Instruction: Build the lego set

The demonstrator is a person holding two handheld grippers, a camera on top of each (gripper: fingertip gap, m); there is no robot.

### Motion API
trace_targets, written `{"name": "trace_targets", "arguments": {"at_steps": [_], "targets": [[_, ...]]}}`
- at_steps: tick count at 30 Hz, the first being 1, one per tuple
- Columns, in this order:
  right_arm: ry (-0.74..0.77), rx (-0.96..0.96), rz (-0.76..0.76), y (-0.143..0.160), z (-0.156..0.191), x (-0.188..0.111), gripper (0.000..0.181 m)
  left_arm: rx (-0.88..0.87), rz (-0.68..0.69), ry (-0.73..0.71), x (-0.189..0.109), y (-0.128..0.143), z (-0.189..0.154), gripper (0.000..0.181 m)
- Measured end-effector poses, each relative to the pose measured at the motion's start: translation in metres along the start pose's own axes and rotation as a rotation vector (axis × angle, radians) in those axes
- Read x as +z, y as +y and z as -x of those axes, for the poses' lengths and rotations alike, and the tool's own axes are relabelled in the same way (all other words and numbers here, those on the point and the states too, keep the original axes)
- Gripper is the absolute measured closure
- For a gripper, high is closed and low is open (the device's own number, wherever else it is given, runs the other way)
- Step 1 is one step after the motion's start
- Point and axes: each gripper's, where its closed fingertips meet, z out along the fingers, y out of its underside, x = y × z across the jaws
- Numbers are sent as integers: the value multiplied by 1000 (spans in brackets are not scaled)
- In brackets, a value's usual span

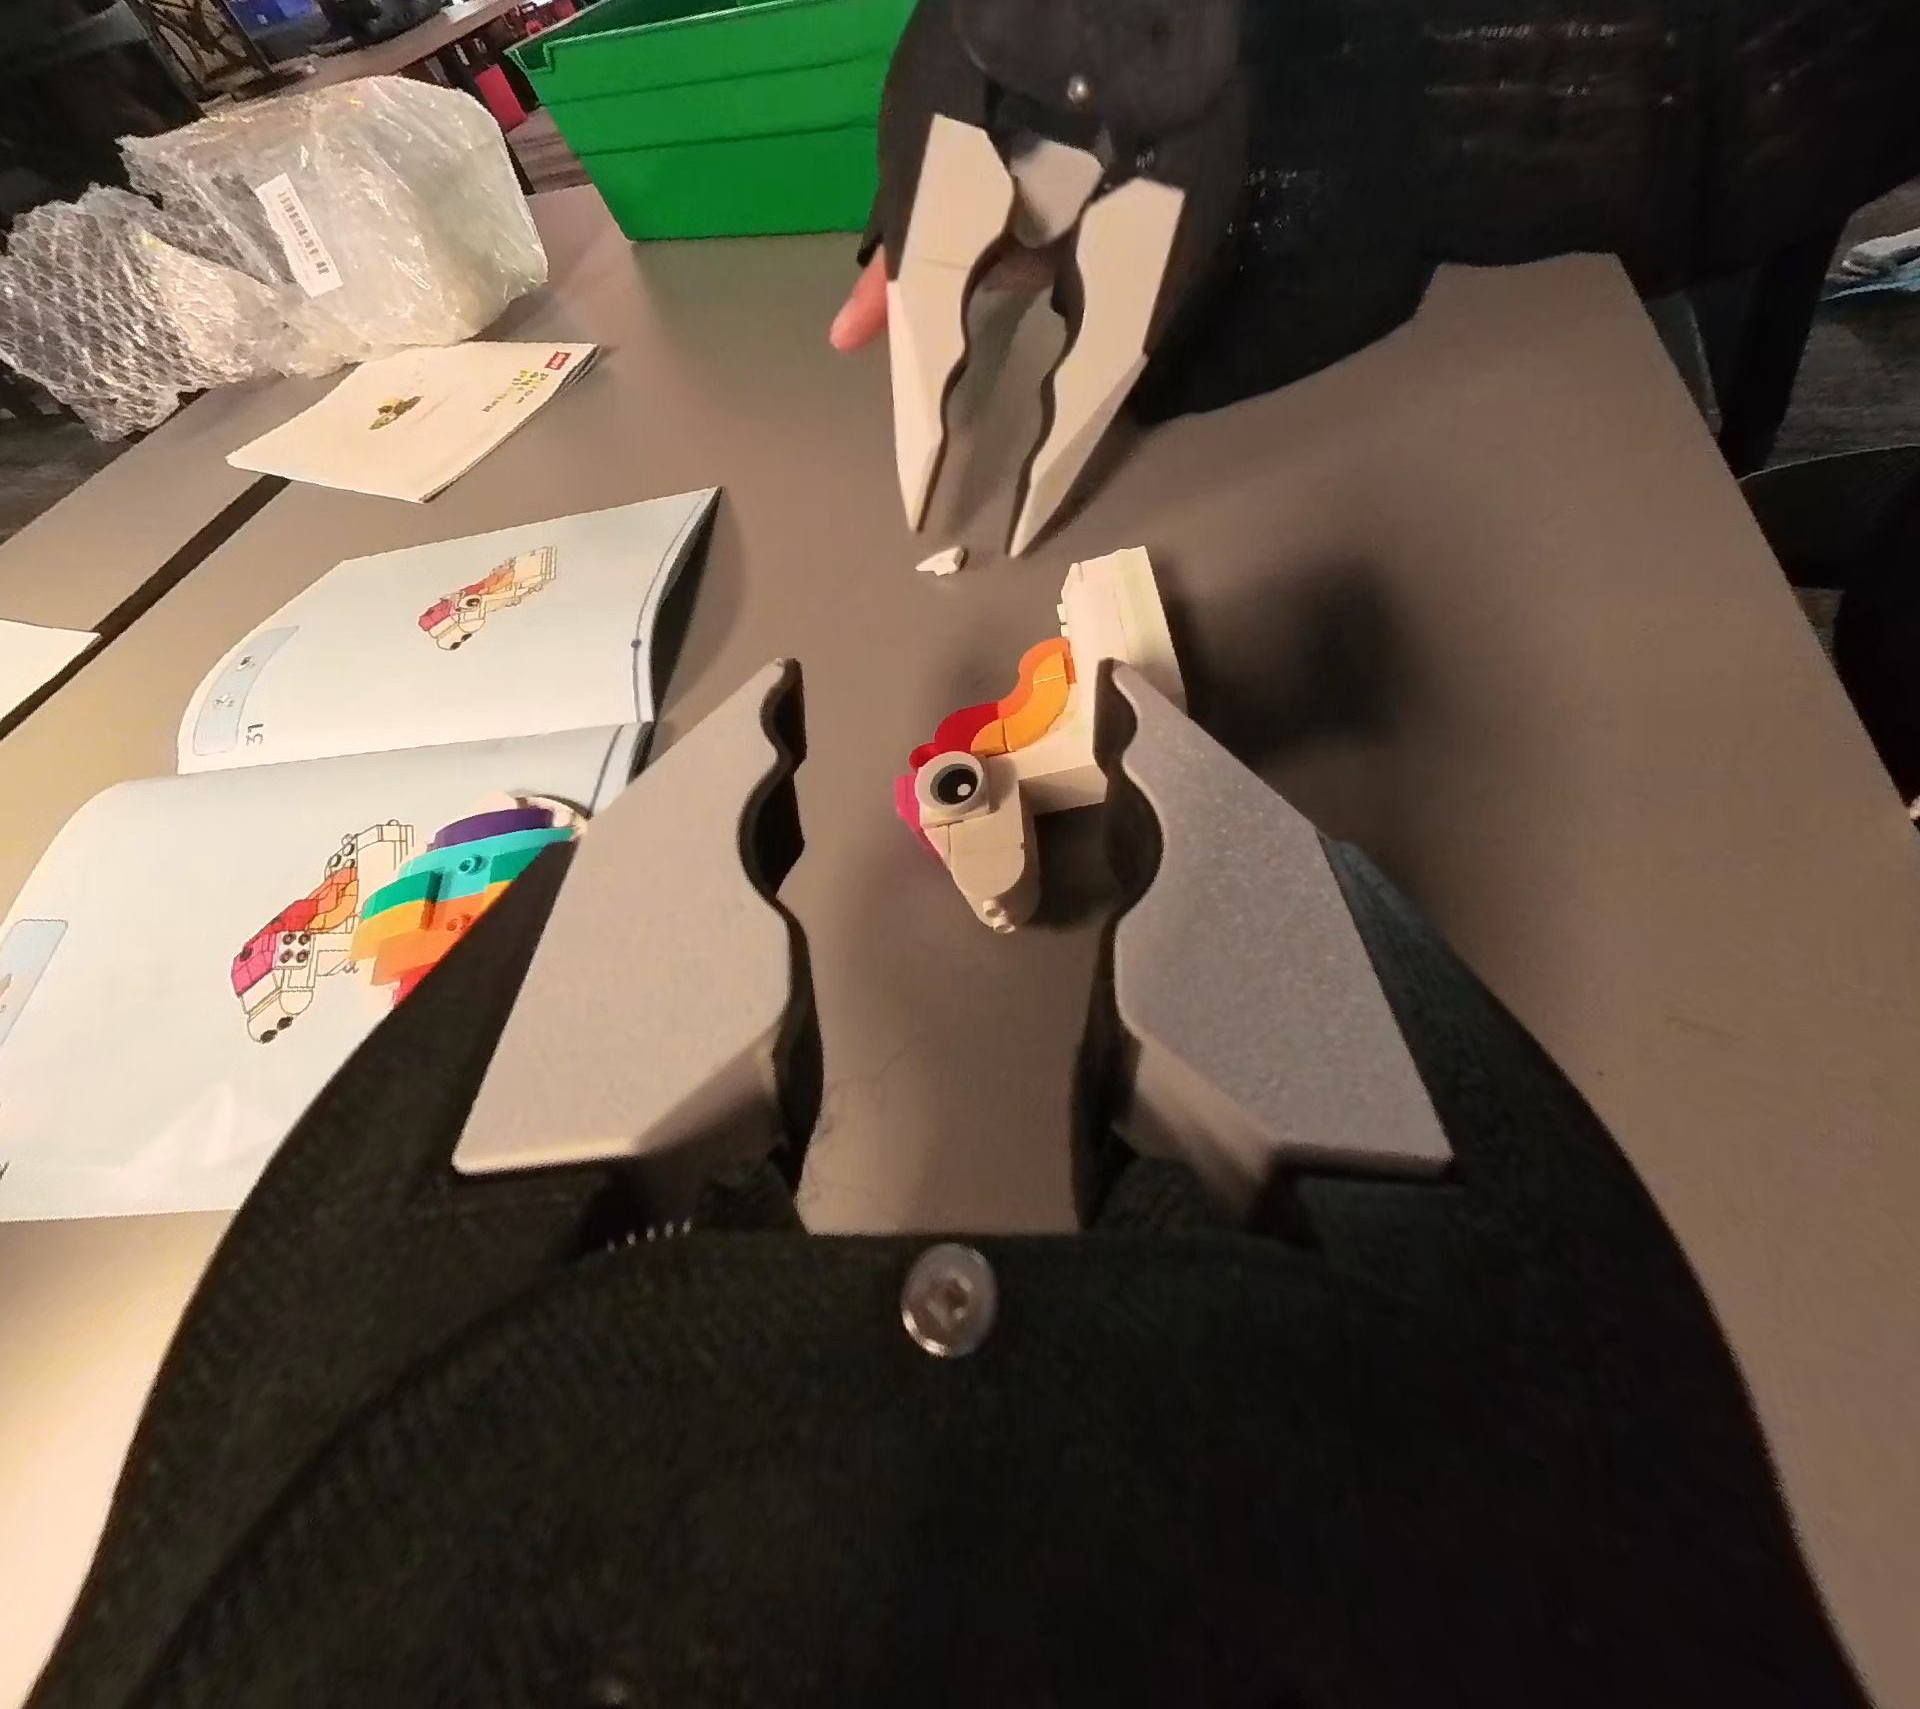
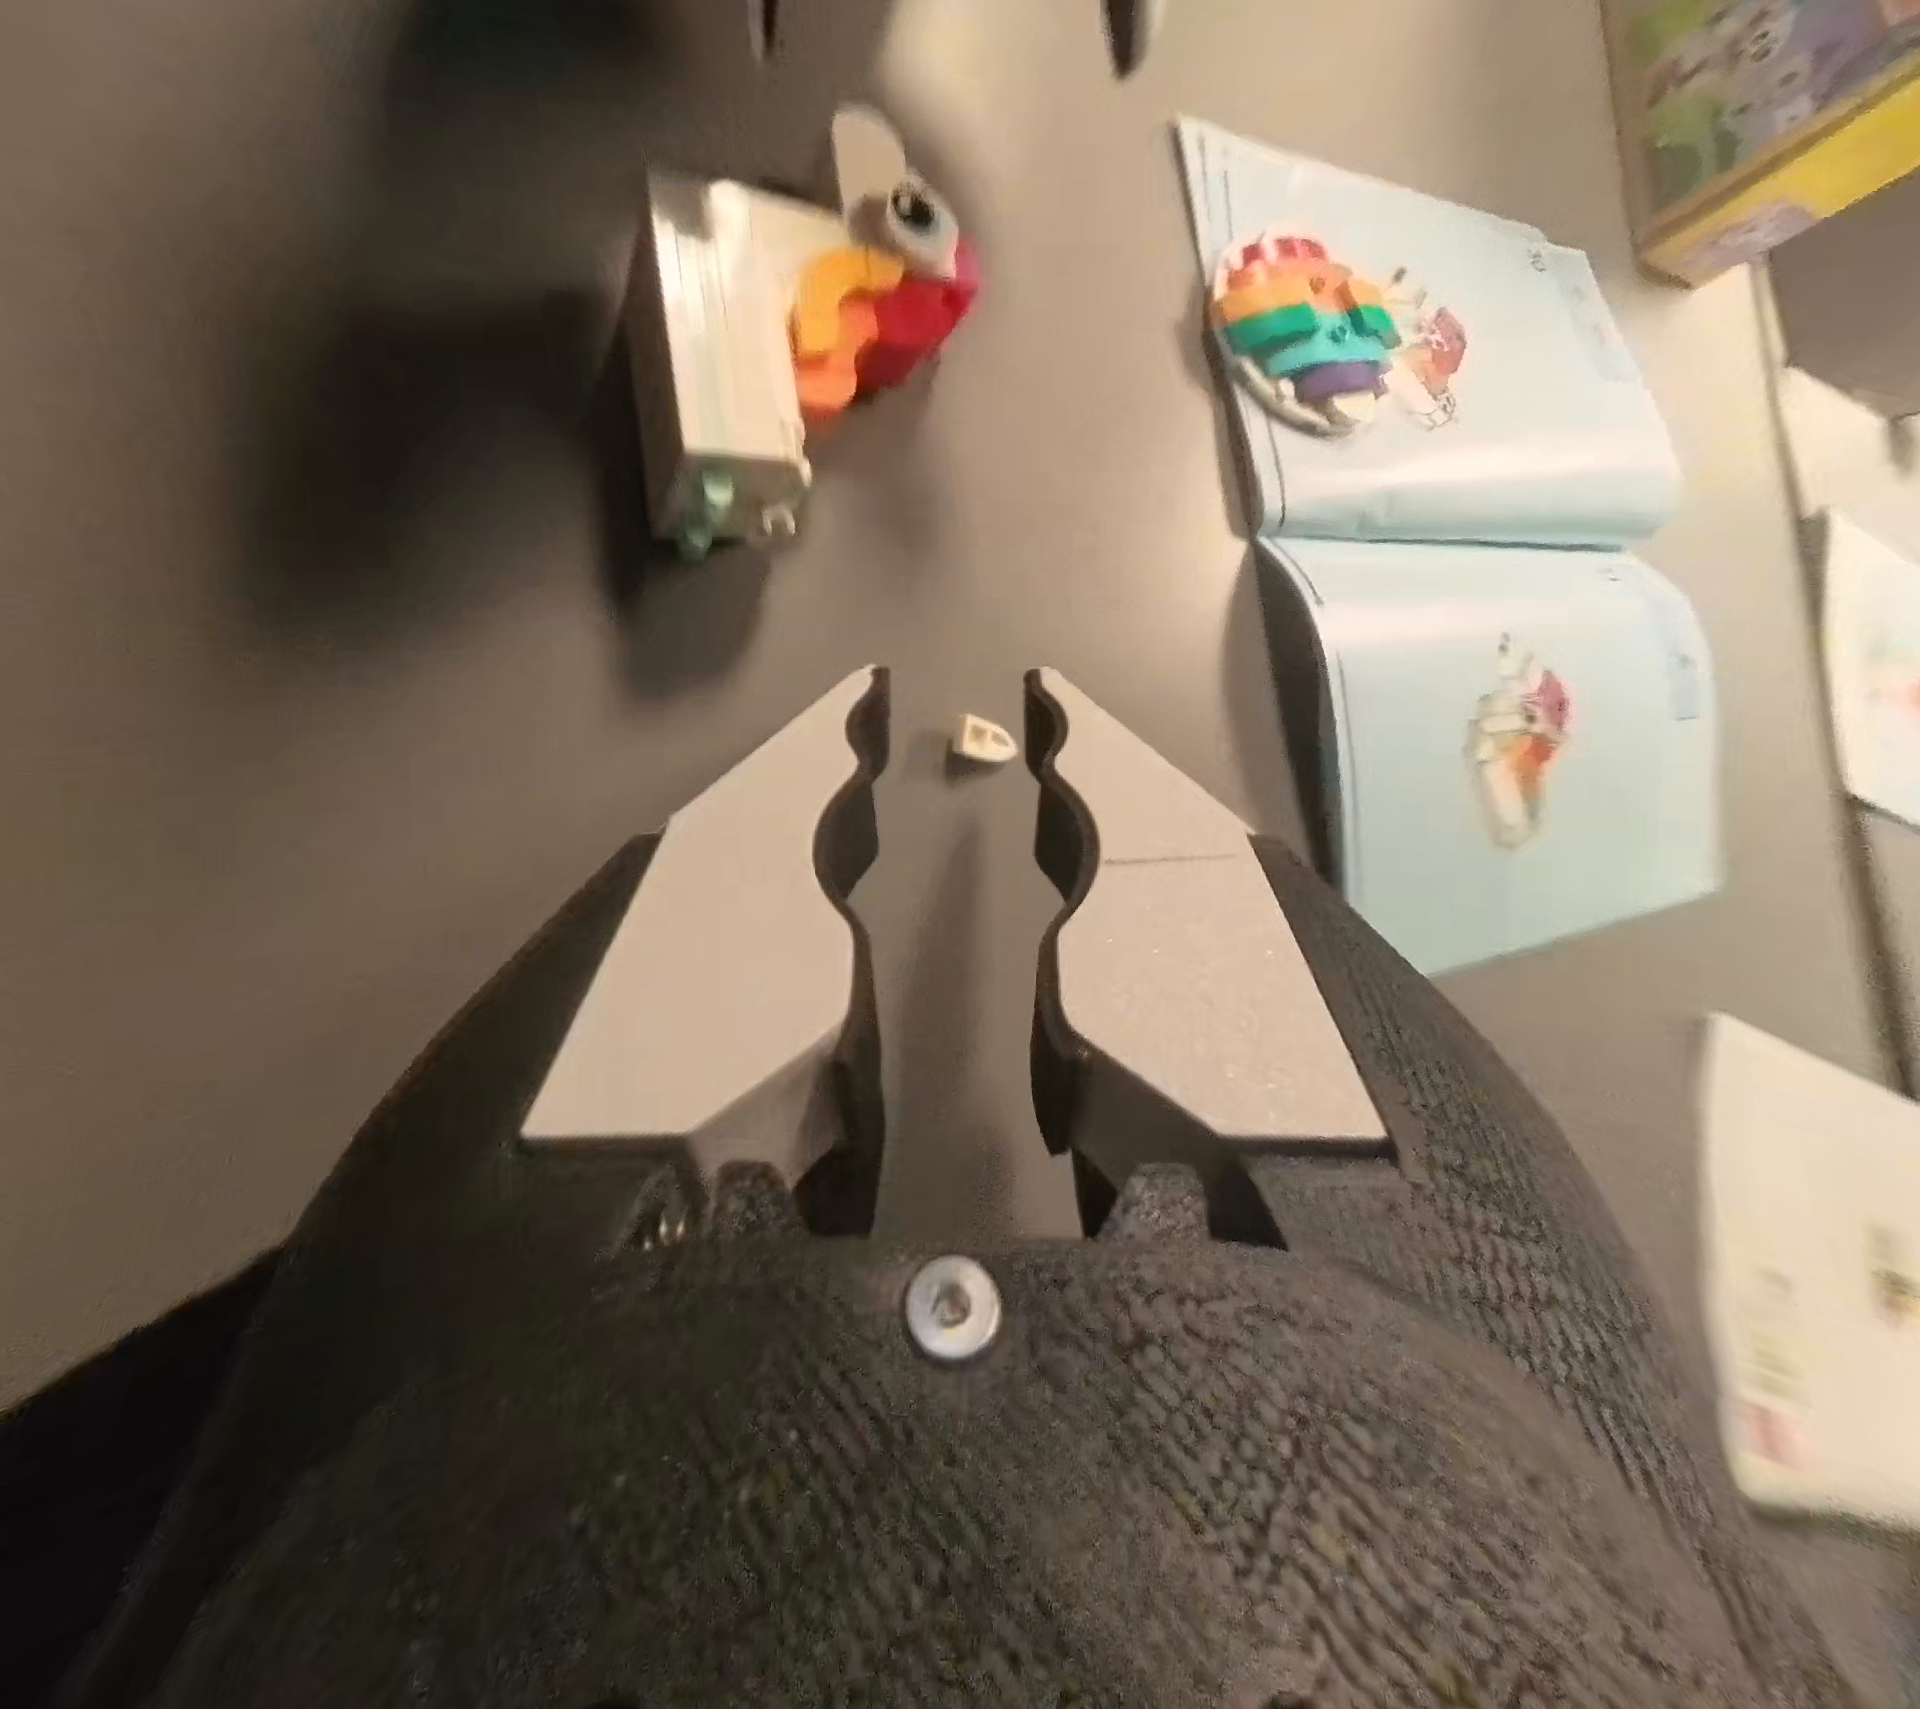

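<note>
The left gripper (image 1: 951,703) has its jaws spread wide and empty, with the brick animal (image 1: 1023,760) lying on the grey table (image 1: 1455,828) between its fingertips, against the right-hand finger. The right gripper (image 2: 956,688) also stands apart and empty, its tips either side of a small white piece (image 2: 980,738) on the table. Farther out, a rainbow brick piece (image 2: 1304,334) rests on the open instruction booklet (image 2: 1475,620). Beyond are green bins (image 1: 727,90) and bubble wrap (image 1: 260,236).
</note>
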Motion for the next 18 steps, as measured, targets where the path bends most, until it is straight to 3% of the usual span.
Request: {"name": "trace_targets", "arguments": {"at_steps": [4,6,10,18], "targets": [[-193,219,-275,-30,10,-16,152,-4,-13,-8,-1,-2,2,126],[-267,272,-321,-39,17,-16,142,-10,-20,-9,-1,-3,2,126],[-312,242,-295,-47,33,-4,136,-28,-34,-10,-3,-4,4,126],[-323,171,-222,-43,49,13,148,-45,-46,-14,-5,-6,7,126]]}}
